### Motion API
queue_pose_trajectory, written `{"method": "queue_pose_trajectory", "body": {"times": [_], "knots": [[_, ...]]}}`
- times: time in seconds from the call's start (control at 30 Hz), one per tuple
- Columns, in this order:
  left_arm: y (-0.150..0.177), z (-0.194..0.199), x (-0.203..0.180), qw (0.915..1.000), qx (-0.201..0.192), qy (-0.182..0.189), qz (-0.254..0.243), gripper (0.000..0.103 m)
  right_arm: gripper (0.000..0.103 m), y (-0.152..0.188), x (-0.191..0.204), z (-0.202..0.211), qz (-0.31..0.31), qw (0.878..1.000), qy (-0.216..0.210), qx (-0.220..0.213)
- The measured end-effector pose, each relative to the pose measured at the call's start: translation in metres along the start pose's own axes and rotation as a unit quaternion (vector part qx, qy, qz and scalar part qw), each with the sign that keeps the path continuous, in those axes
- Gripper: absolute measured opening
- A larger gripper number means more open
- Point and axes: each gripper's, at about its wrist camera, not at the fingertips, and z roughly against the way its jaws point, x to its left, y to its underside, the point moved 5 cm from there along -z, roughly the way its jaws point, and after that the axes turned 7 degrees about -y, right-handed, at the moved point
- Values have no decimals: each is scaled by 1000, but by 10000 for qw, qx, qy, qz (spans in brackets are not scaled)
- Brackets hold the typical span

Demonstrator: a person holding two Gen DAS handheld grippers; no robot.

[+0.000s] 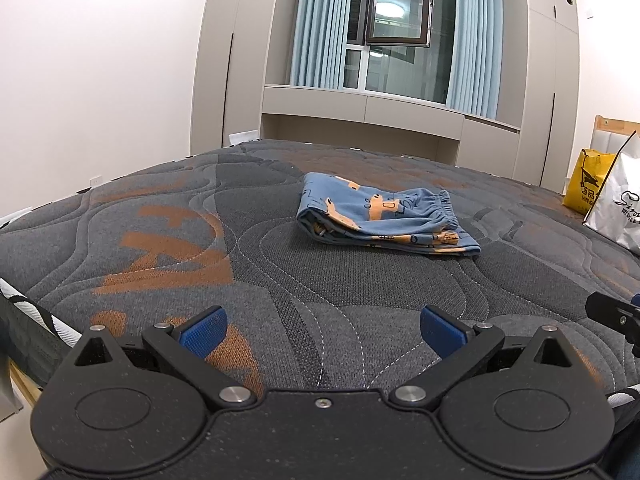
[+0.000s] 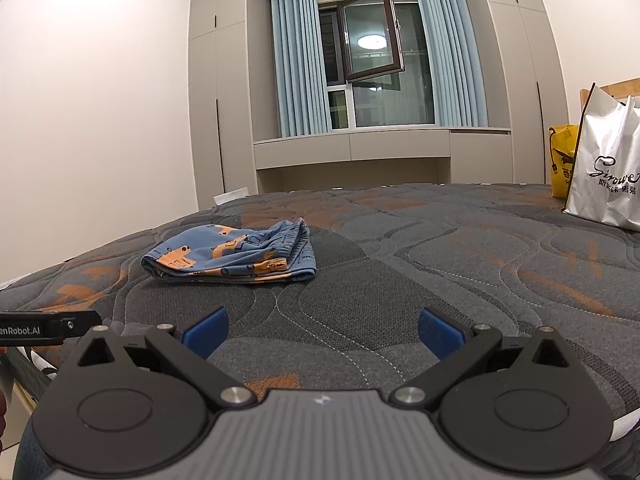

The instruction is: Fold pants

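A: Where are the pants (image 1: 384, 216)?
B: Folded into a small stack on the mattress (image 1: 280, 280), toward its middle, well short of the far edge.
A: And the fingers?
B: Left gripper (image 1: 322, 330) and right gripper (image 2: 322, 332) both spread wide, holding nothing, low over the near edge, apart from the pants.

"enRobot.AI" on left claw (image 2: 48, 330); "Sirowe" on white bag (image 2: 608, 176).

Even indoor light, ceiling lamp reflected in window (image 2: 371, 42), sharp focus, fisheye-bent edges
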Motion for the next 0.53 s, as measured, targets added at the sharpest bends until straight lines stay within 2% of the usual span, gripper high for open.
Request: {"method": "queue_pose_trajectory", "body": {"times": [0.53], "knots": [[1,-1,-1,10000,20,-4,-29,102,103,3,-2,-3,-13,10000,-21,53]]}}
